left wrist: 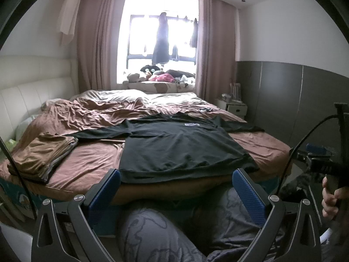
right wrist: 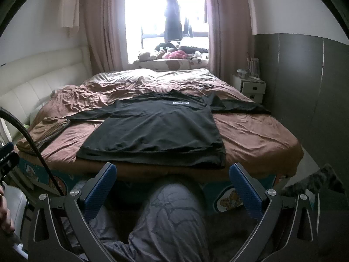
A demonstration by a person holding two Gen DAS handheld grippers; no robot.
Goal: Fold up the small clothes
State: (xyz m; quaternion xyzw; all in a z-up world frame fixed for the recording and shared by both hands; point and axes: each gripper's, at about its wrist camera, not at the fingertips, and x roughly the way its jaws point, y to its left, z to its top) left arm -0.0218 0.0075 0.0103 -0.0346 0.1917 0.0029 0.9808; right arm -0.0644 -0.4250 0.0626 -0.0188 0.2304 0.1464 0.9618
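A black T-shirt (left wrist: 174,146) lies spread flat on the brown bed sheet, hem toward me, both sleeves out; it also shows in the right wrist view (right wrist: 157,128). My left gripper (left wrist: 176,185) is open and empty, held back from the bed's near edge, just short of the shirt's hem. My right gripper (right wrist: 173,181) is open and empty, also short of the hem, above my knee. The right gripper's body shows at the right edge of the left wrist view (left wrist: 320,163).
A folded brown garment stack (left wrist: 43,152) sits on the bed's left side, also in the right wrist view (right wrist: 43,131). A crumpled brown blanket (left wrist: 91,109) lies behind it. A white nightstand (right wrist: 250,87) stands at the right; a padded headboard (left wrist: 26,100) at the left.
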